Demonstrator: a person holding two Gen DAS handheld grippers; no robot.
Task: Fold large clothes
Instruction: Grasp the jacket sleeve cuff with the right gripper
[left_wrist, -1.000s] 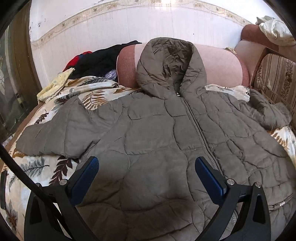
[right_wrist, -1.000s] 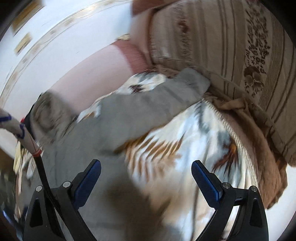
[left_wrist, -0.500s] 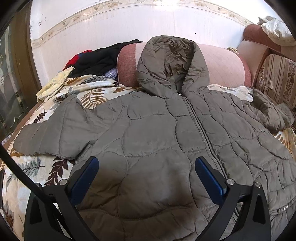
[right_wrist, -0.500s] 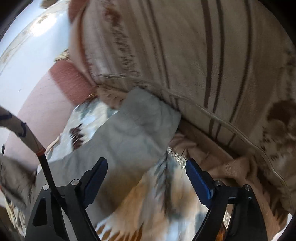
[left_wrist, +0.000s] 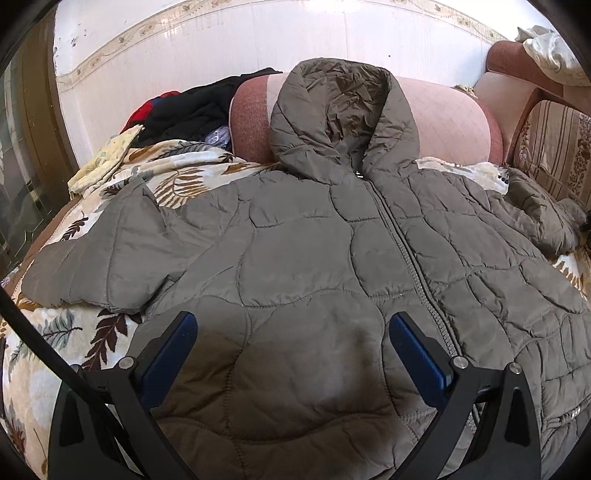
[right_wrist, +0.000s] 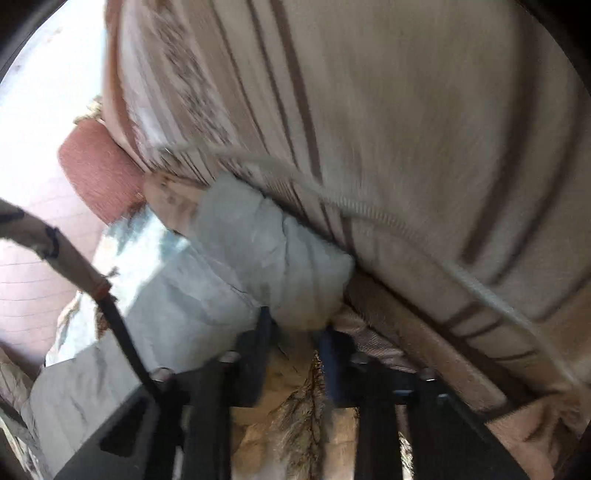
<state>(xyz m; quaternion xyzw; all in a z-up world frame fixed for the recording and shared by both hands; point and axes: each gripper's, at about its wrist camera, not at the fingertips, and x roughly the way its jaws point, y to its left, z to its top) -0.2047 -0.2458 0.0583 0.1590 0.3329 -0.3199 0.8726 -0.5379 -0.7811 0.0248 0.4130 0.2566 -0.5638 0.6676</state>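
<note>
Olive quilted jacket is lying front-up on a leaf-print blanket w/ hood resting against a pink bolster — white tiled wall behind. Left gripper is hovering, fingers spread. Right gripper is pinching the sleeve cuff (blurry) beside a striped cushion.

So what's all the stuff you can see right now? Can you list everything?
jacket: one, olive grey, spread flat on the blanket, zipped, hood up on the bolster
blanket: one, cream with leaves, under the jacket
bolster: one, pink, behind the hood
dark clothes: a pile, black and red, far left
striped cushion: one, beige and brown, beside the right sleeve
left claw: open, over the jacket
right claw: blurred, closing around the sleeve cuff
</note>
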